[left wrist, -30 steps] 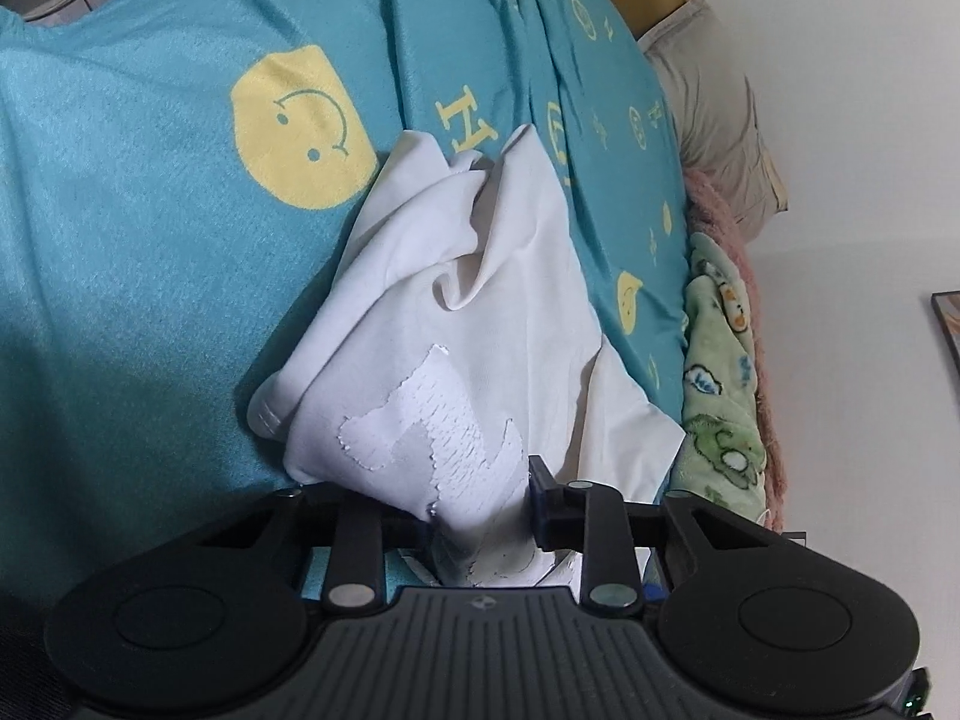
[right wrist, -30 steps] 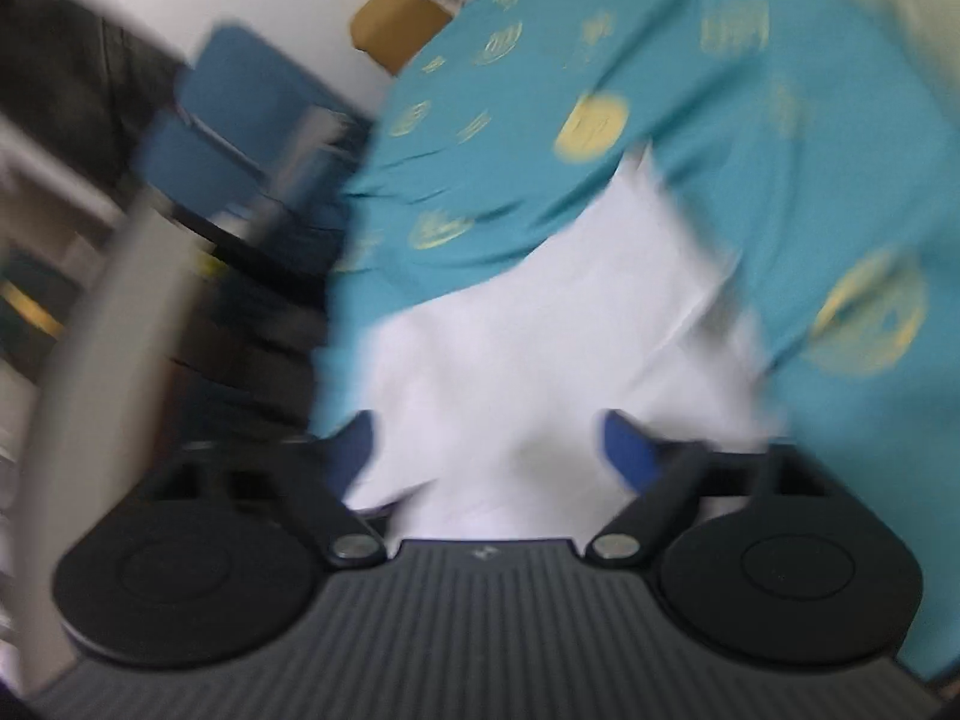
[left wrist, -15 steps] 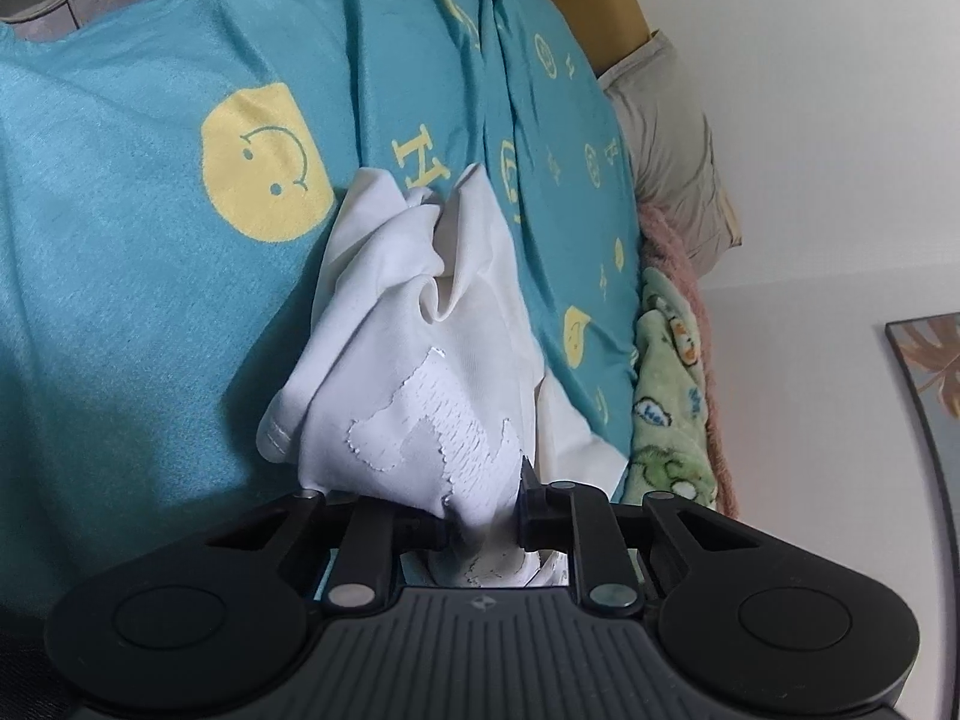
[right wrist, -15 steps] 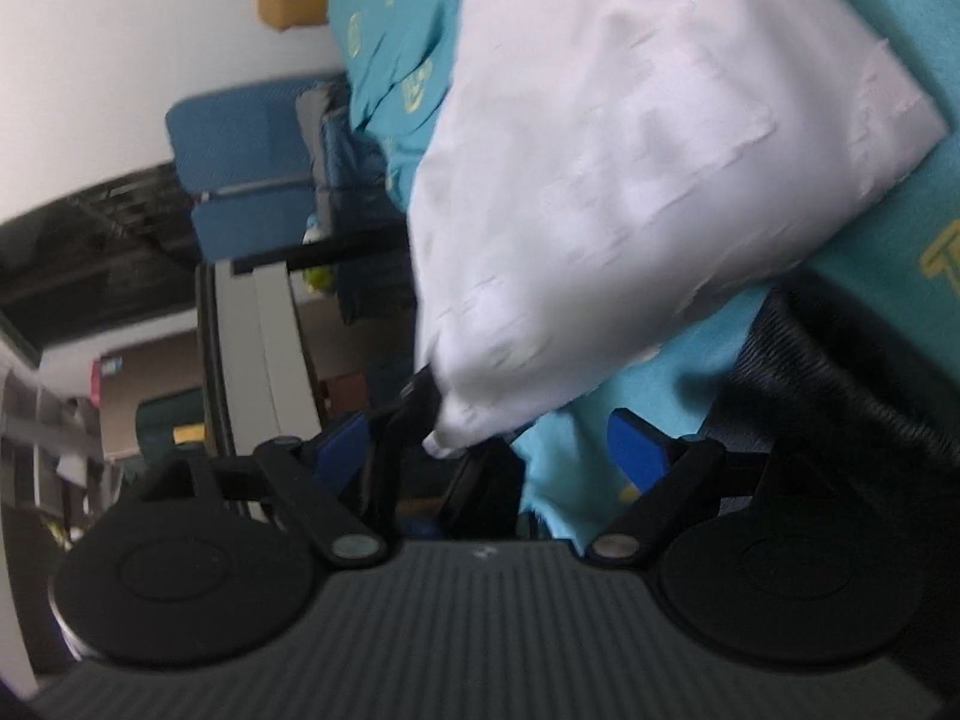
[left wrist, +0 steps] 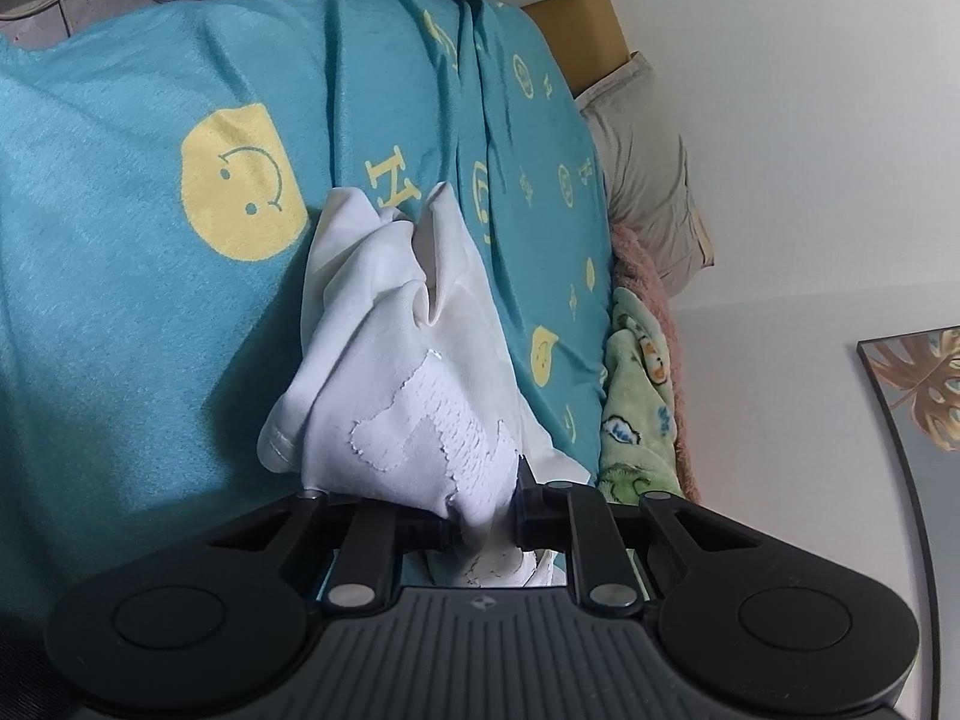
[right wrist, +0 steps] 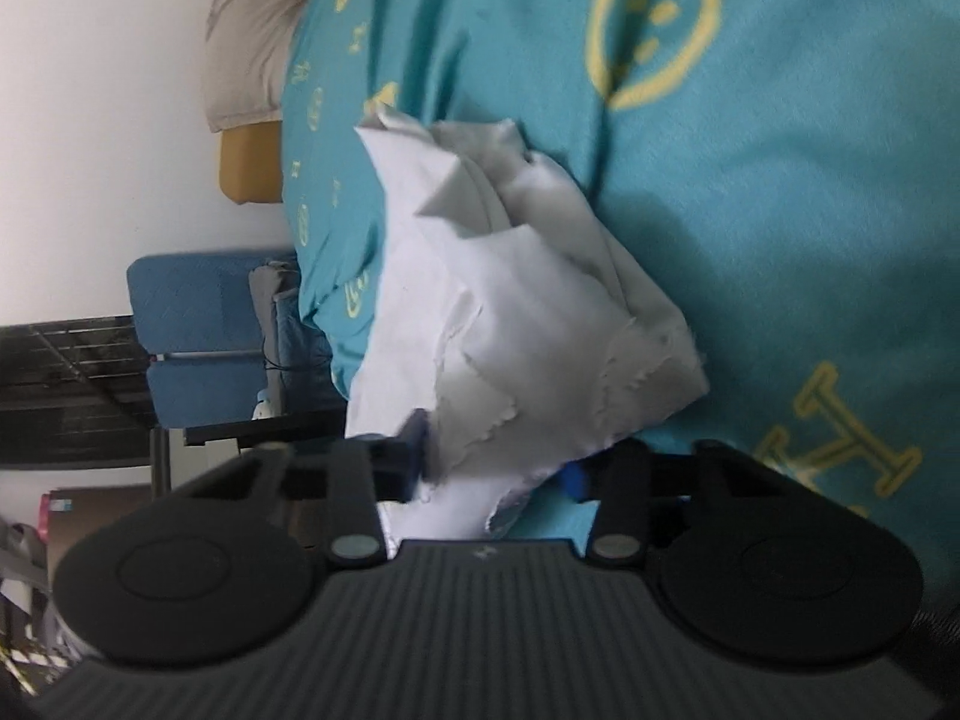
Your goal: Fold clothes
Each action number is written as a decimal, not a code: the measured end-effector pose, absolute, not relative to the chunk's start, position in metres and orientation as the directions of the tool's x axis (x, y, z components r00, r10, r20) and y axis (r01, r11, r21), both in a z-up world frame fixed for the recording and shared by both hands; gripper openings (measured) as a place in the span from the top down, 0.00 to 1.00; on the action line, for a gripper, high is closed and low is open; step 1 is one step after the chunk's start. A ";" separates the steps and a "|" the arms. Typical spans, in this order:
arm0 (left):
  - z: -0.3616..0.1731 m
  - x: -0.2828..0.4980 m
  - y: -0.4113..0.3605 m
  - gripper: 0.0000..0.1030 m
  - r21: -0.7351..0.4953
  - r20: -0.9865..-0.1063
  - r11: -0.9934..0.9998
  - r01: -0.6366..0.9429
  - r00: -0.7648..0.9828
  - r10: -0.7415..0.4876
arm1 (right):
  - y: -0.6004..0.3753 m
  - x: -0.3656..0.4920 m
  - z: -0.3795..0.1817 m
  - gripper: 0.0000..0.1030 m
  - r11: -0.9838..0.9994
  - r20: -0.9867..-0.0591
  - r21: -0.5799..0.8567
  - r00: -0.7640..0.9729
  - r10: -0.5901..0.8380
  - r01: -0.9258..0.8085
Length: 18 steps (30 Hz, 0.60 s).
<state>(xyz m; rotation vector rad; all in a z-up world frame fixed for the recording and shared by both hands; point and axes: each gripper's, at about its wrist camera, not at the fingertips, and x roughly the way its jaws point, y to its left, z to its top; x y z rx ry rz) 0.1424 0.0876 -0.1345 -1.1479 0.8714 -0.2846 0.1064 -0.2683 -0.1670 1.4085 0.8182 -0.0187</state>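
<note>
A crumpled white garment [left wrist: 414, 360] with a cracked white print lies on a teal bed cover [left wrist: 120, 300] with yellow smiley faces. My left gripper [left wrist: 483, 525] is shut on the near end of the garment, cloth bunched between its fingers. In the right wrist view the same garment [right wrist: 516, 312] hangs in a bunch over the teal cover [right wrist: 780, 210]. My right gripper [right wrist: 495, 468] has its blue-tipped fingers closed in on a fold of the cloth, which fills the gap between them.
A grey pillow [left wrist: 648, 180] and a tan headboard [left wrist: 582, 24] lie at the bed's far end. A green patterned blanket [left wrist: 636, 408] and pink blanket lie along the wall side. A blue chair [right wrist: 198, 336] and dark shelving [right wrist: 66, 384] stand beside the bed.
My left gripper has pulled back and up, still holding the garment. My right gripper has swung round to the garment and closed from wide open onto a fold.
</note>
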 end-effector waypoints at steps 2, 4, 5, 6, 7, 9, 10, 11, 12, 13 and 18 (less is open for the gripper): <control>-0.126 0.140 0.086 0.83 -0.880 -0.442 0.437 -0.188 0.663 -0.604 | -0.272 0.103 -0.159 0.71 0.227 -0.497 0.867 0.755 0.428 0.443; -0.115 0.136 0.083 0.83 -0.878 -0.426 0.455 -0.148 0.676 -0.601 | -0.272 0.099 -0.149 0.73 0.231 -0.468 0.884 0.782 0.412 0.407; -0.108 0.134 0.082 0.83 -0.879 -0.415 0.459 -0.129 0.681 -0.604 | -0.276 0.095 -0.145 0.74 0.218 -0.449 0.893 0.794 0.410 0.393; -0.101 0.131 0.081 0.84 -0.880 -0.404 0.462 -0.109 0.685 -0.607 | -0.279 0.090 -0.140 0.74 0.202 -0.432 0.902 0.804 0.409 0.382; -0.093 0.128 0.080 0.84 -0.880 -0.397 0.465 -0.096 0.686 -0.610 | -0.282 0.084 -0.136 0.74 0.180 -0.418 0.908 0.810 0.411 0.377; -0.076 0.123 0.073 0.84 -0.880 -0.387 0.469 -0.074 0.683 -0.619 | -0.287 0.072 -0.124 0.75 0.166 -0.404 0.915 0.816 0.413 0.369; -0.067 0.122 0.069 0.84 -0.882 -0.381 0.466 -0.064 0.679 -0.627 | -0.291 0.068 -0.116 0.75 0.175 -0.399 0.917 0.818 0.413 0.359; -0.058 0.122 0.062 0.84 -0.886 -0.375 0.461 -0.056 0.671 -0.639 | -0.296 0.064 -0.107 0.75 0.184 -0.393 0.920 0.822 0.413 0.347; -0.049 0.122 0.055 0.84 -0.887 -0.373 0.459 -0.048 0.659 -0.652 | -0.302 0.060 -0.098 0.75 0.192 -0.387 0.922 0.826 0.410 0.336; -0.040 0.121 0.046 0.84 -0.884 -0.379 0.465 -0.040 0.644 -0.664 | -0.308 0.057 -0.089 0.75 0.200 -0.381 0.924 0.830 0.408 0.326; 0.003 0.115 -0.011 0.84 -0.858 -0.415 0.514 0.025 0.558 -0.719 | -0.359 0.031 -0.041 0.75 0.266 -0.403 0.910 0.834 0.376 0.320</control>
